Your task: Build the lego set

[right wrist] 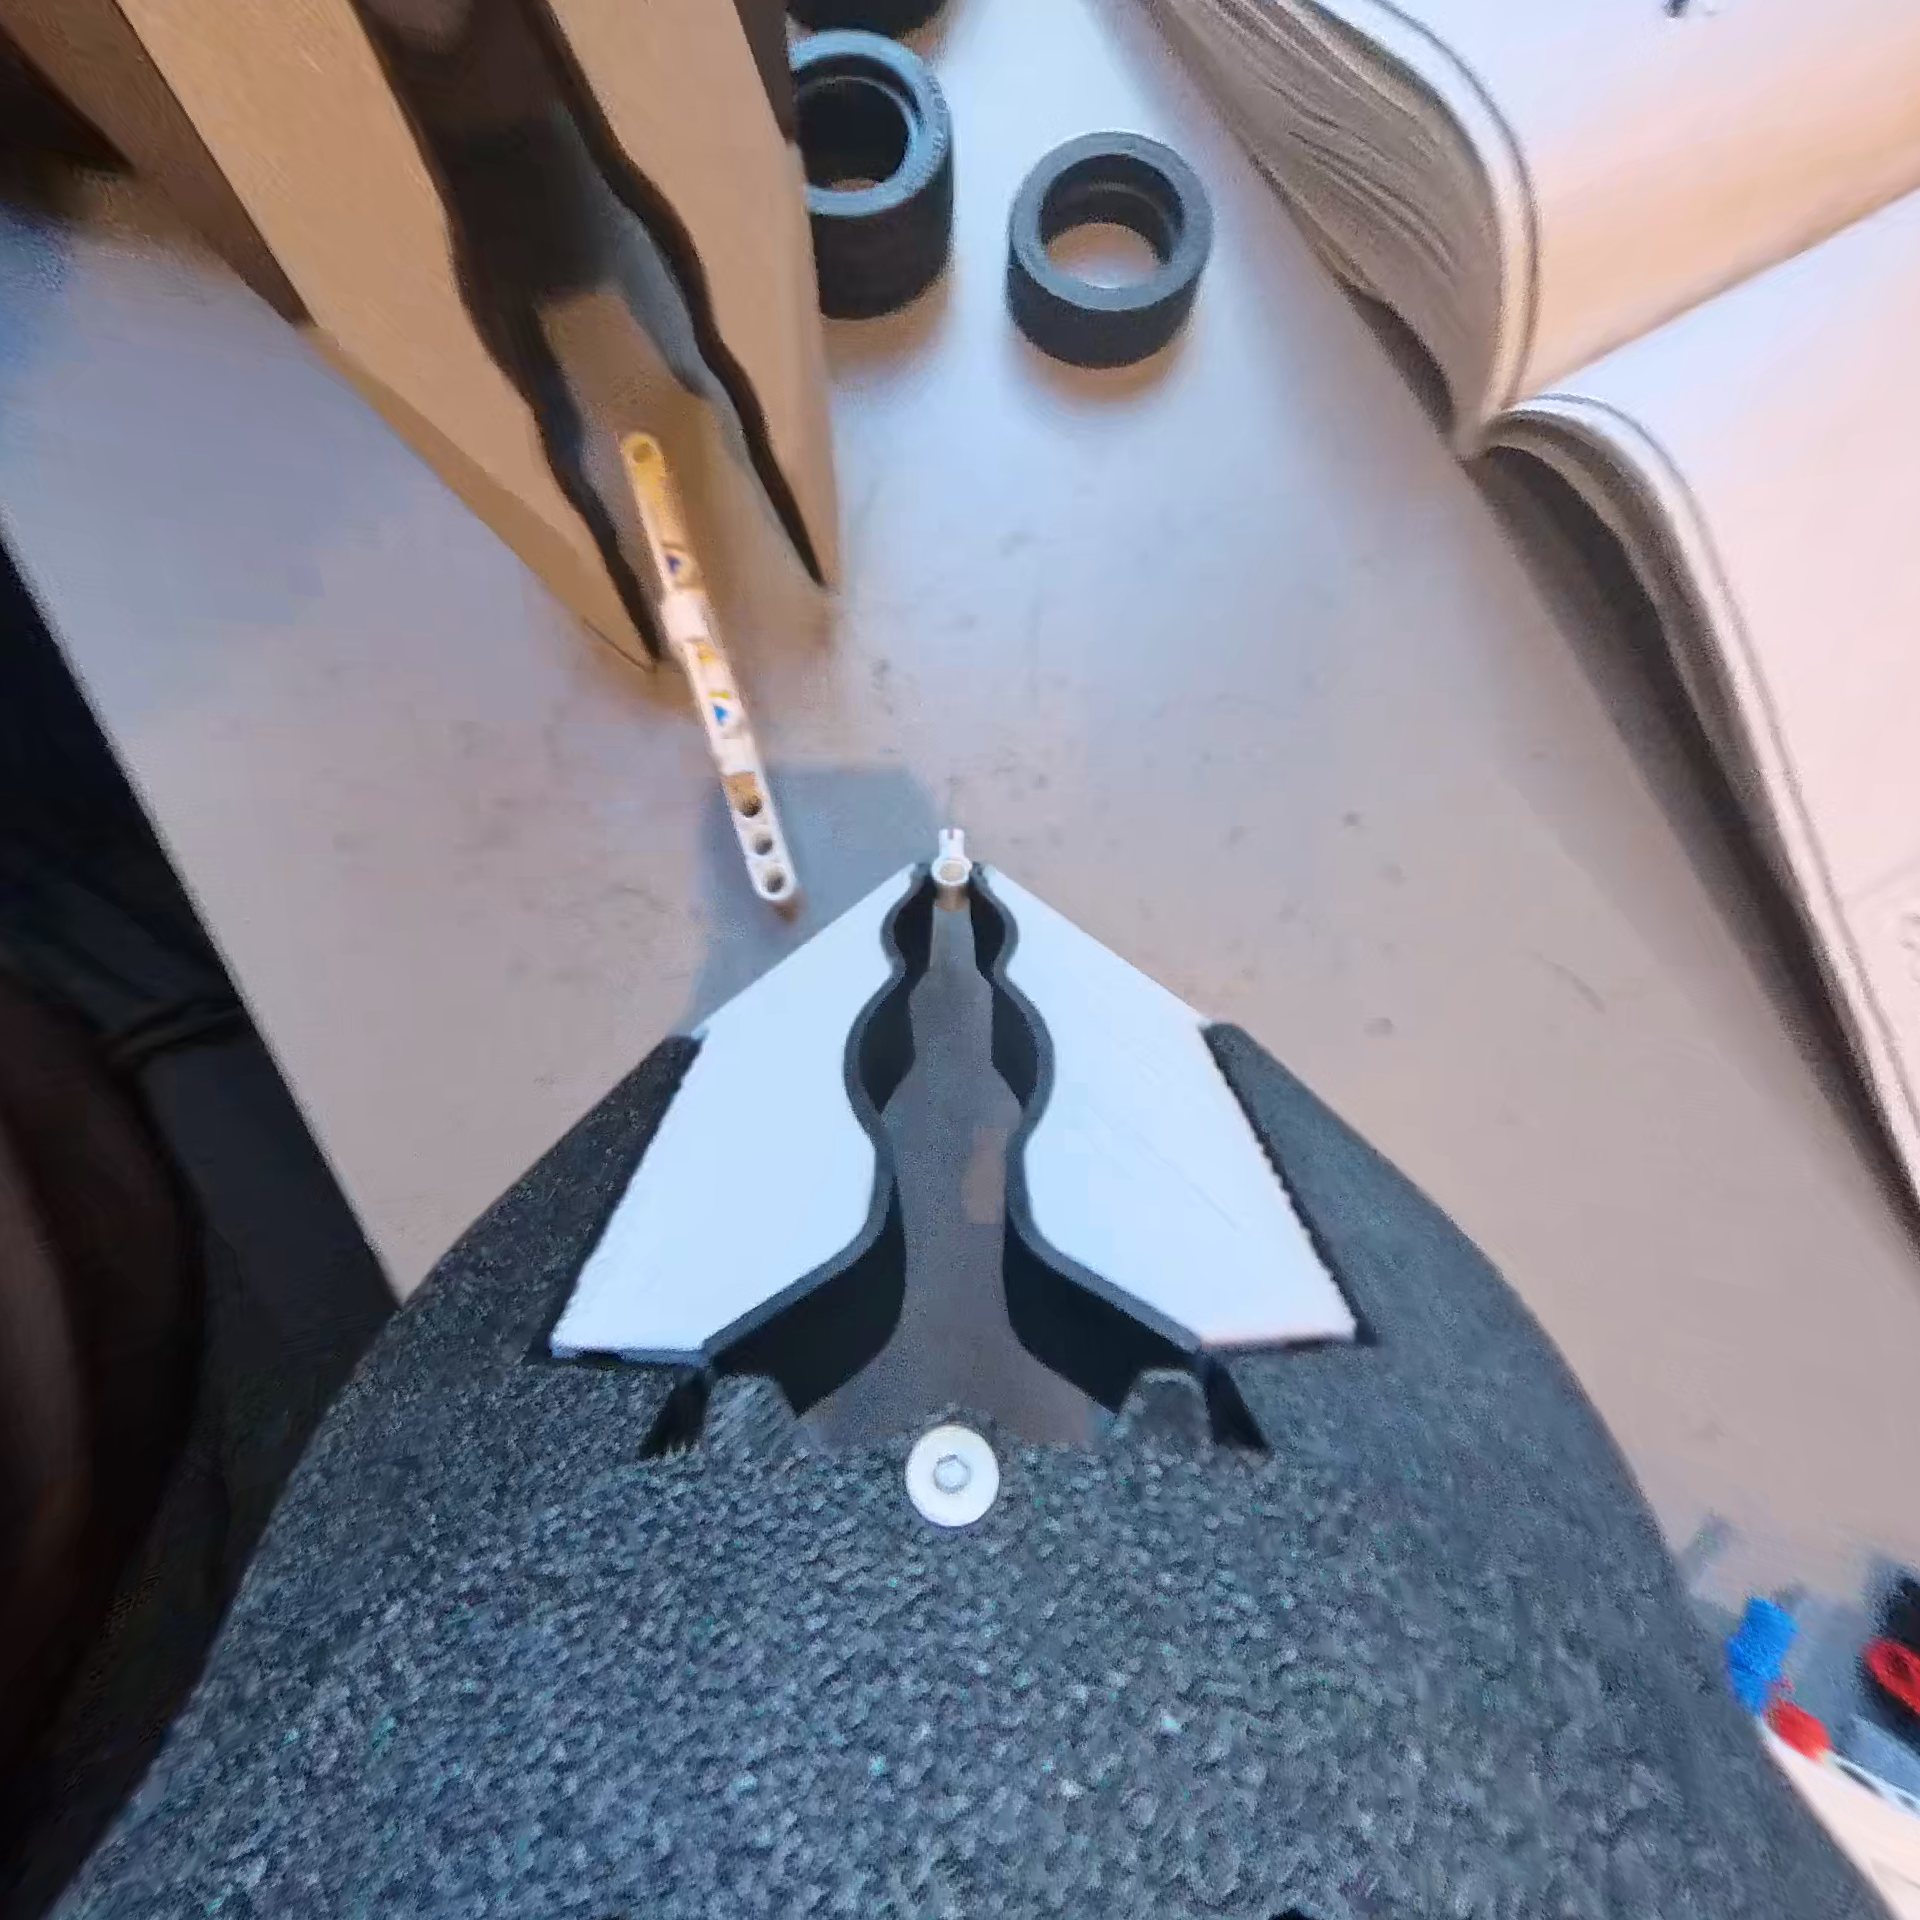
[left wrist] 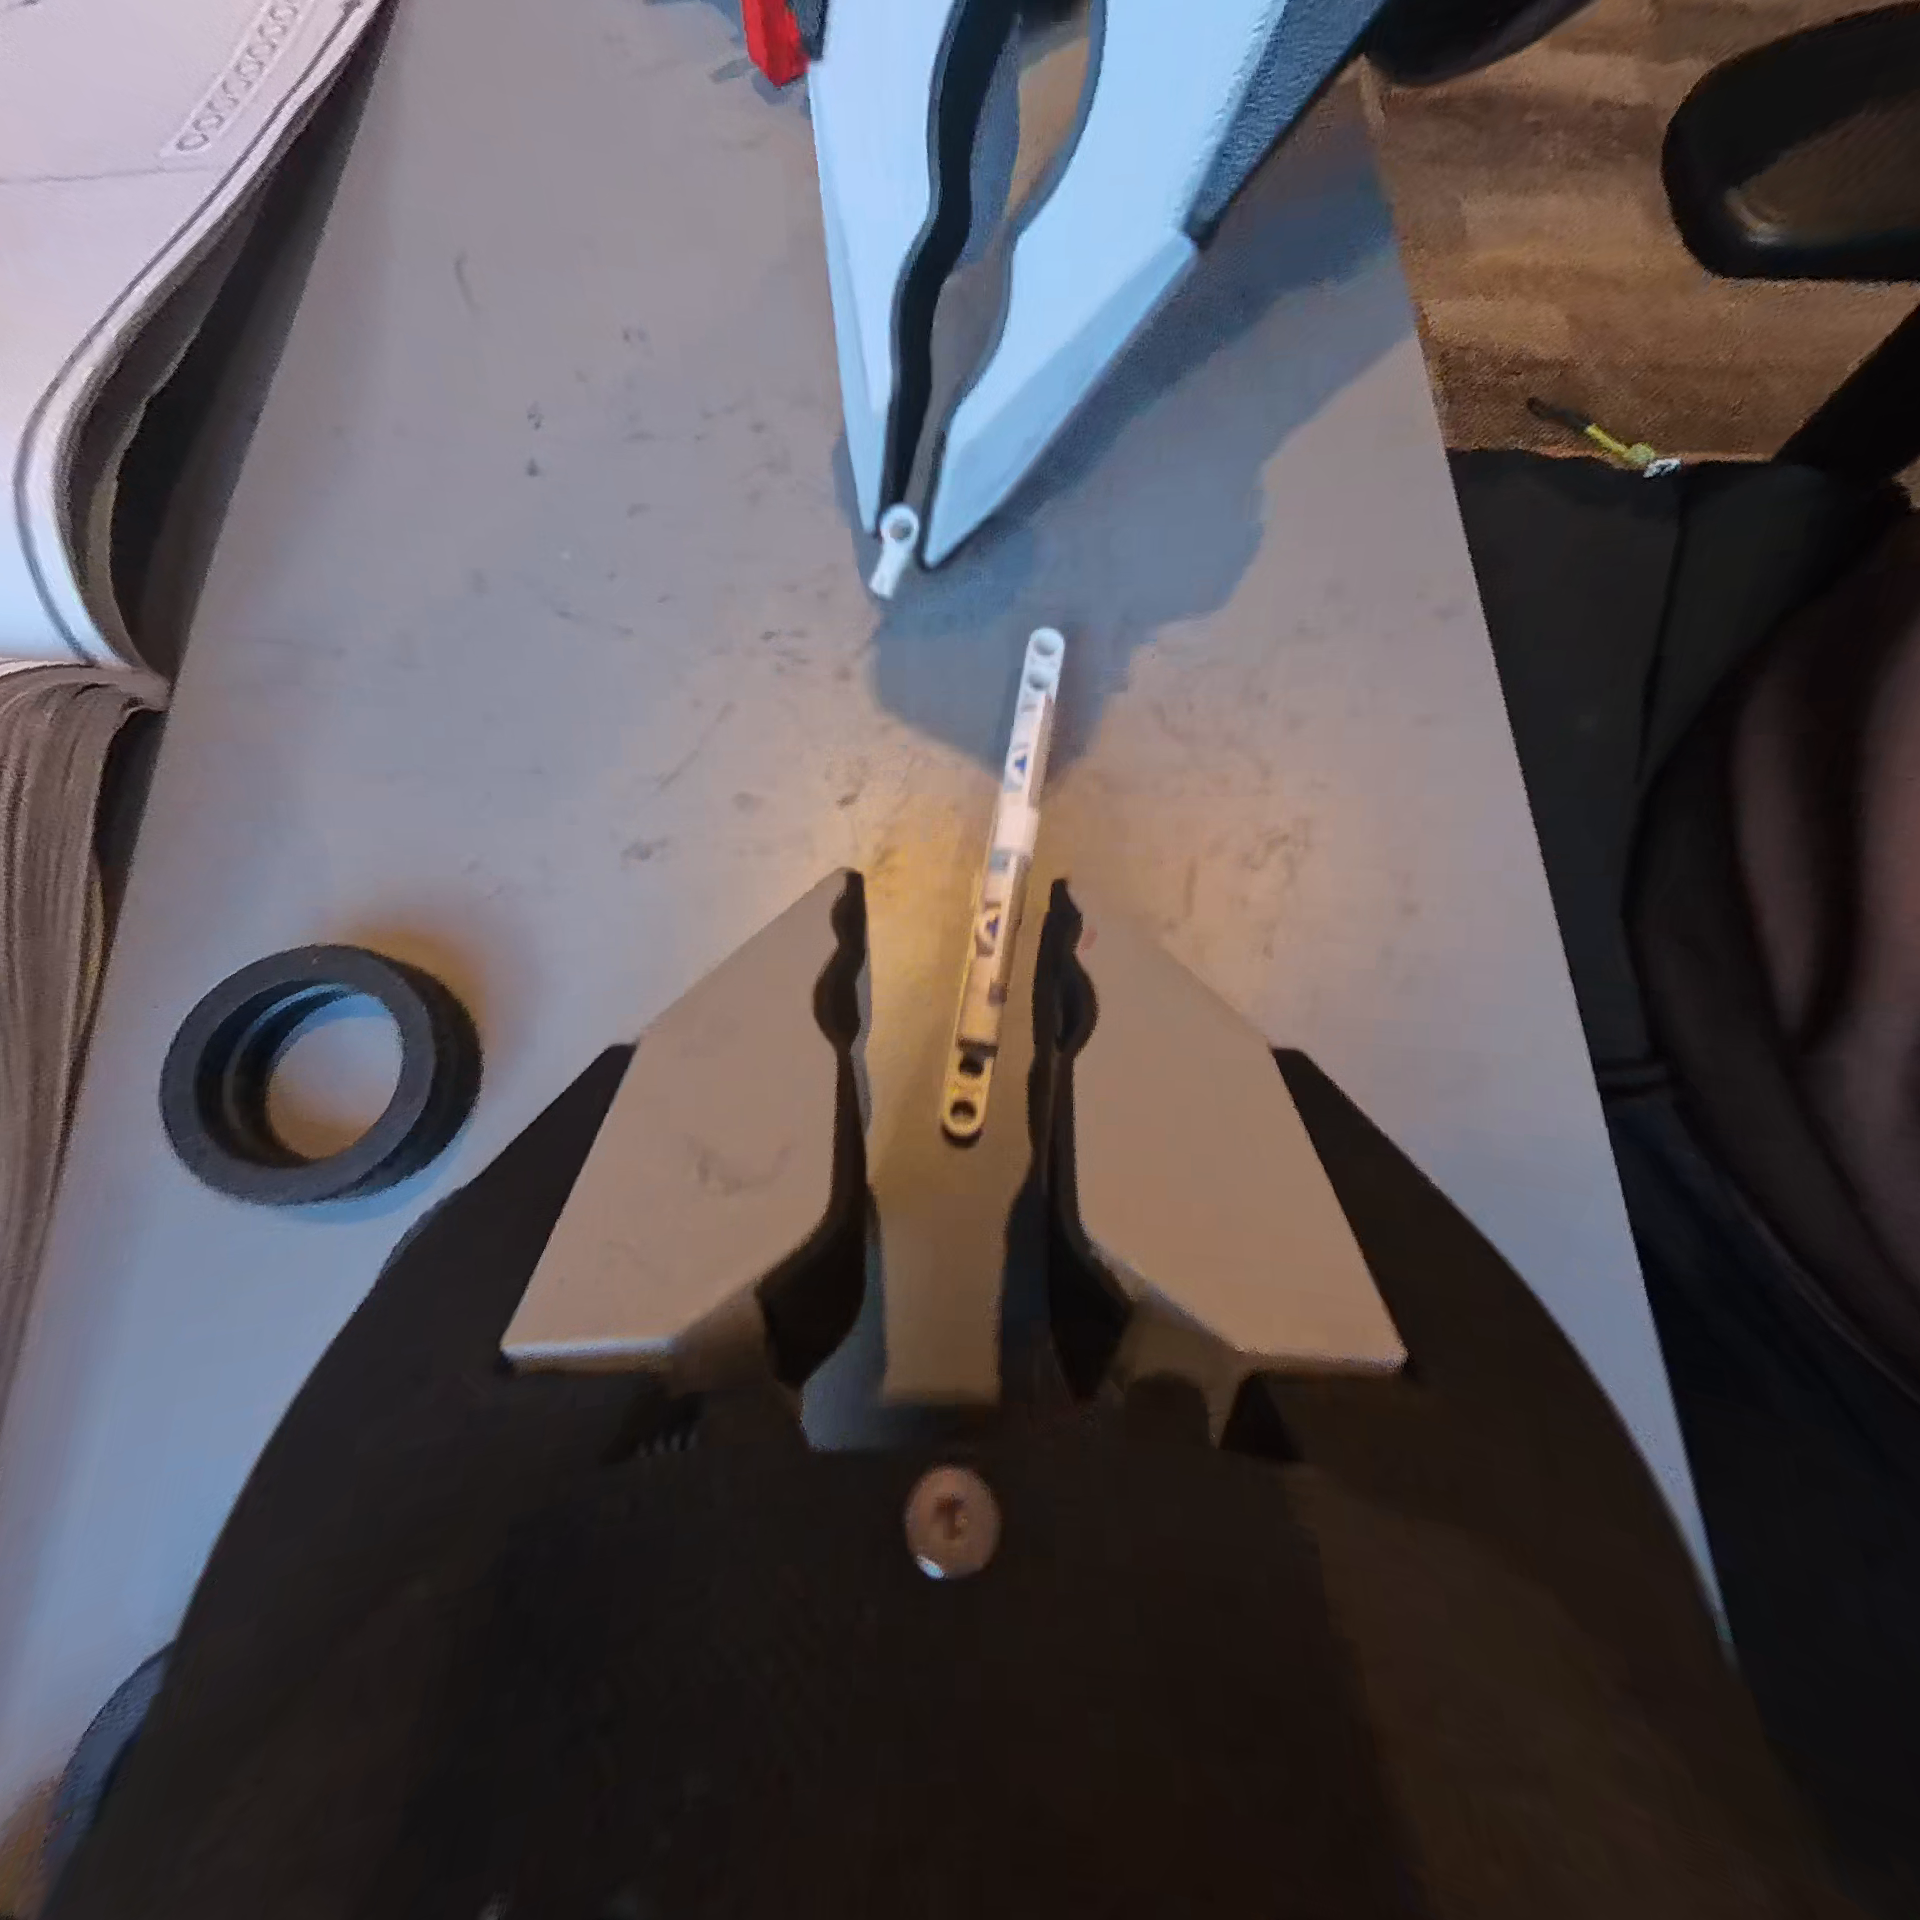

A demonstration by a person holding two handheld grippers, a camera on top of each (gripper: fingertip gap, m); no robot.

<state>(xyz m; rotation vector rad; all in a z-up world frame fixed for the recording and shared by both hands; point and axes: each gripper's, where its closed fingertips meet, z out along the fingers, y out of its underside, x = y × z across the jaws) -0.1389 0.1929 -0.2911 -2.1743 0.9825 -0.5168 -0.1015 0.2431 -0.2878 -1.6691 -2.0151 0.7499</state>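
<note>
Now, joining time: peg into strip.

Right claw (right wrist: 951,871) pinching a small white peg (right wrist: 950,854) at the very tips, stub poking forward. Just ahead and to that claw's left, the near end of a long white strip (right wrist: 717,665) with holes, flat on the grey table (right wrist: 1195,675). Farther along, the left claw (left wrist: 954,904) spread wide astride the strip's other half, not gripping; one tip close beside the strip, contact hard to tell.

Best done so: close the left claw on the strip first, firm against sliding. Then line the peg square with an end hole, push straight, no twisting. Keep the pinch tight; tiny peg, easy to flick away.

Beyond the left claw, two black tyres (right wrist: 1110,260); off to the right, an open booklet (right wrist: 1558,312).
</note>
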